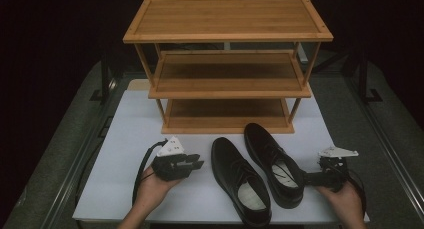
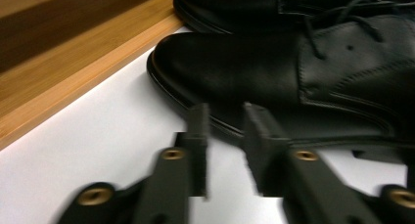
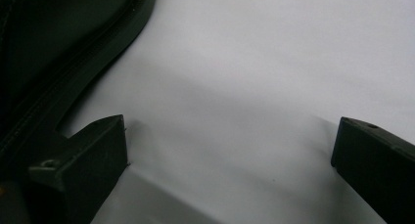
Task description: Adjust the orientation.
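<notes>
The two black shoes, the left shoe [image 1: 240,179] and the right shoe [image 1: 274,161], lie side by side on the white counter [image 1: 125,139] before the bamboo rack [image 1: 227,64], probably awaiting shelving. The left tongs [image 1: 195,164] are nearly closed on nothing (beside the left shoe); the right tongs [image 3: 230,150] gape wide, one jaw against the right shoe's heel.

Three-tier bamboo shoe rack [image 1: 227,64] standing at the back of a white table [image 1: 125,139], dark surroundings

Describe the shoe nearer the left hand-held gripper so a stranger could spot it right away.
Find the bamboo rack on the white table. Two black lace-up shoes lie before it. The left shoe lies clear of the rack, while the right shoe nearly touches it with its toe.
</notes>
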Demonstrator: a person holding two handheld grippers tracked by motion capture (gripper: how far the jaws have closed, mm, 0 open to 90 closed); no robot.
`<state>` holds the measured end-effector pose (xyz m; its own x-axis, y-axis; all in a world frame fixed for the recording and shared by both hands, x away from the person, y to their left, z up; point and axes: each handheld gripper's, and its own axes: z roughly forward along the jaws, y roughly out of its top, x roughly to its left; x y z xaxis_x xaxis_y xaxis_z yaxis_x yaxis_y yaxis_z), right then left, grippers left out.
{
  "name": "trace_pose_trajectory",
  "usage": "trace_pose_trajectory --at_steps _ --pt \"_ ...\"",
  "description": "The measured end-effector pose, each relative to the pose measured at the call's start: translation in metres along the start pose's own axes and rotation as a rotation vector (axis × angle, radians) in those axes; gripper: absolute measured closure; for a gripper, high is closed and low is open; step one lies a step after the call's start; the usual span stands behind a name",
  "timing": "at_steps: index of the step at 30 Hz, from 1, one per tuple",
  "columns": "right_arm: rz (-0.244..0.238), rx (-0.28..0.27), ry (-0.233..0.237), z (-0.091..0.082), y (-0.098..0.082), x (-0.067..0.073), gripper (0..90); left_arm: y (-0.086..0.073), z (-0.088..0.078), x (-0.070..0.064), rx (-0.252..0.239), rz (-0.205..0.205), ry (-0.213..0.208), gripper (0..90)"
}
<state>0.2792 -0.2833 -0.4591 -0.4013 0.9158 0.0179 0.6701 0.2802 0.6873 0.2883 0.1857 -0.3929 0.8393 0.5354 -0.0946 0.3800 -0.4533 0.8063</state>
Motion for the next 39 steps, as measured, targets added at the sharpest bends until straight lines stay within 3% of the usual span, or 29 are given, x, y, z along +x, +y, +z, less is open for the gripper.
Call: trace_pose_trajectory --at_steps 2,4,6,8,15,21,25,29,35,39 --pt "0.000 0.000 0.000 0.000 0.000 0.000 0.0 0.003 0.008 0.007 0.007 -0.007 -0.013 84.9" --pt "0.000 0.000 0.000 0.000 0.000 0.000 0.0 0.005 0.017 0.013 0.018 -0.008 -0.015 89.9" --pt "0.000 0.001 0.001 0.000 0.000 0.000 0.0 0.007 0.026 0.018 0.035 -0.014 -0.016 90.0" --pt "0.002 0.001 0.000 0.000 0.000 0.000 0.0 0.010 0.044 0.026 0.056 -0.015 0.010 90.0" --pt "0.001 -0.002 0.002 0.000 0.000 0.000 0.0 0.010 0.078 0.037 0.102 -0.011 0.046 90.0" --pt "0.001 -0.002 0.002 0.000 0.000 0.000 0.0 0.019 0.086 0.041 0.102 0.018 0.060 90.0" --pt "0.001 -0.002 0.002 0.000 0.000 0.000 0.0 0.021 0.093 0.045 0.077 -0.015 0.032 90.0" --pt "0.001 -0.002 0.002 0.000 0.000 0.000 0.0 0.027 0.101 0.044 0.088 0.006 0.033 90.0" --pt "0.001 -0.002 0.002 0.000 0.000 0.000 0.0 0.033 0.112 0.042 0.073 -0.001 0.025 90.0" --pt "0.001 -0.002 0.002 0.000 0.000 0.000 0.0 0.037 0.102 0.038 0.061 -0.017 0.000 86.8"
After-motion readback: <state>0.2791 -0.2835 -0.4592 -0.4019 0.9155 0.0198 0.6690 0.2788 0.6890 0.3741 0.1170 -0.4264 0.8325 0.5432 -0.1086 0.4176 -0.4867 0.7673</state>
